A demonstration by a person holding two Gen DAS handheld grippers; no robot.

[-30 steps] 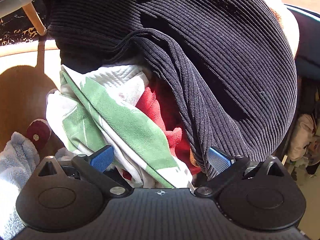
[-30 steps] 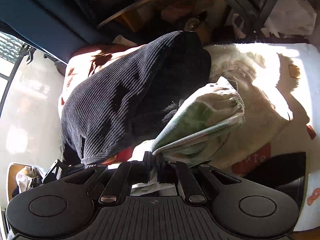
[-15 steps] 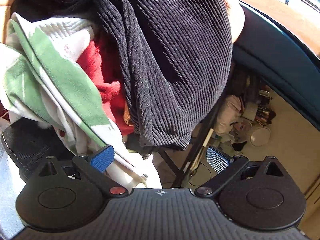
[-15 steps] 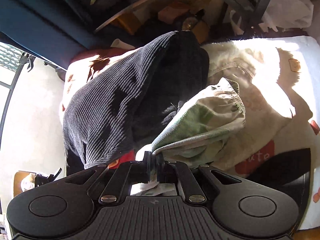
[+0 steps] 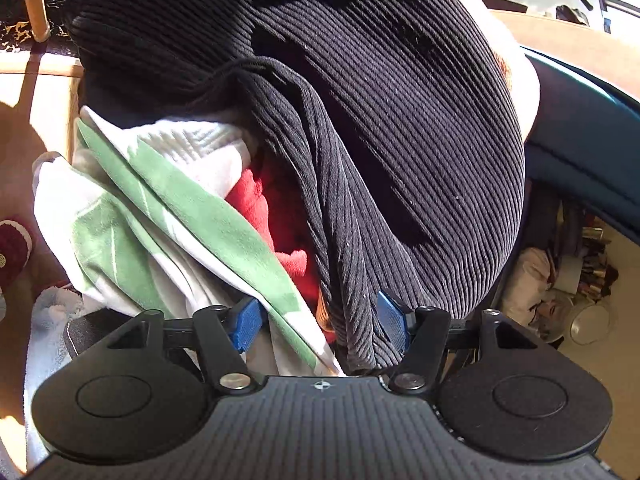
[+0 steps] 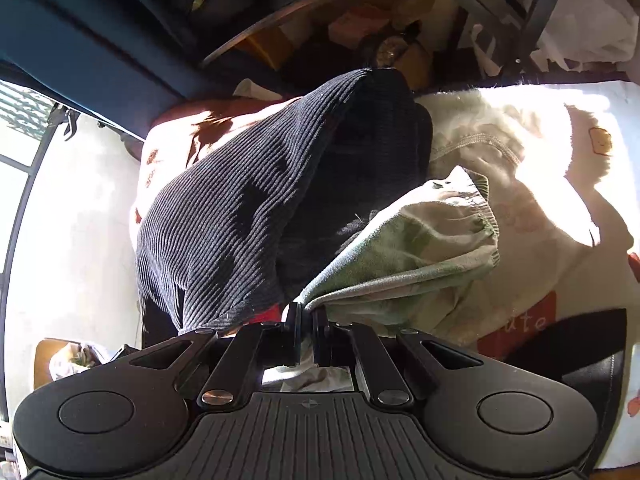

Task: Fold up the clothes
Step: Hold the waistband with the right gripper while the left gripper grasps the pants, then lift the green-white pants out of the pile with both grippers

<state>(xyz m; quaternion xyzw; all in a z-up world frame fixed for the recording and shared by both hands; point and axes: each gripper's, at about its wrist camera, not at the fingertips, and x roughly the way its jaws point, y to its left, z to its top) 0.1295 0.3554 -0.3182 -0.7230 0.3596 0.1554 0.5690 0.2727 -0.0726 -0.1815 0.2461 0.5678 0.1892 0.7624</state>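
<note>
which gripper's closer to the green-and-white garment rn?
Right. The right gripper is shut on the green-and-white garment, pinching its edge. The left gripper is open, with that garment and the black ribbed garment bunched between its fingers, unclamped.

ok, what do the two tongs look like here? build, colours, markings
Both are matte black plastic: a ribbed central deck with a small crosshair mark, a round disc housing on each side, and linkage arms on silver pivot screws. The left tongs carry blue textured pads. The right tongs show only black fingers; their pad colour can't be seen. No cables, sleeves or hands in view.
</note>
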